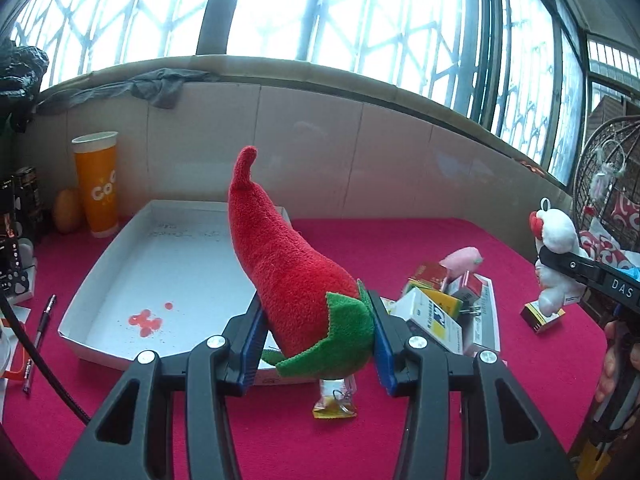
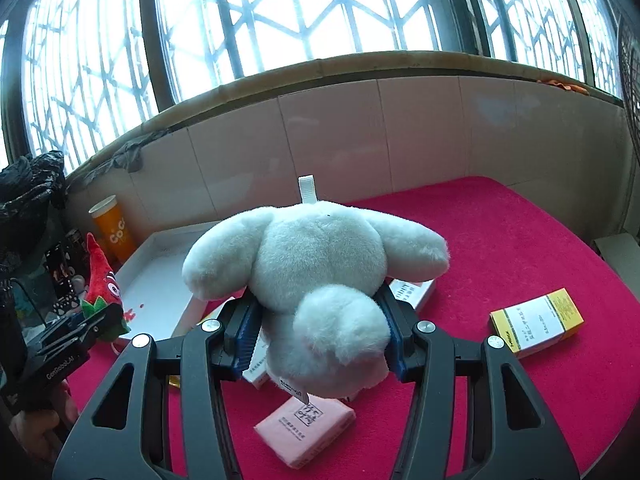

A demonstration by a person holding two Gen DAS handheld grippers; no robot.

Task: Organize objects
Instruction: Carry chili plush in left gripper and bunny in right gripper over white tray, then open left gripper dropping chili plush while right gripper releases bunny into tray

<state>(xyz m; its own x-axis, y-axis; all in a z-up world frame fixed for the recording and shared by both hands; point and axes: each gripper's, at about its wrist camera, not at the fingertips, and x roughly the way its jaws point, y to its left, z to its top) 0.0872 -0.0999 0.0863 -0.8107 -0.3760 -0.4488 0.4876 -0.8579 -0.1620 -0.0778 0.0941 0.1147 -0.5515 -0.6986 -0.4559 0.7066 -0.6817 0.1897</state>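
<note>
1. daylight pours in through the barred windows (image 1: 360, 12) from ten to two o'clock in both views; the panes are blown out to near white, with no detail beyond the bars.
2. the tiled wall (image 2: 400, 128) under the sill sits in soft shade, backlit.
3. the red cloth (image 1: 400, 248) is evenly lit, with only faint, soft shadows under the boxes.
4. the white tray (image 1: 176, 264) looks bright but keeps its detail.
5. heavy fisheye bending: window bars and sill curve strongly, and the corners fall to black.
6. focus is fair at the centre and softer towards three and nine o'clock.
</note>
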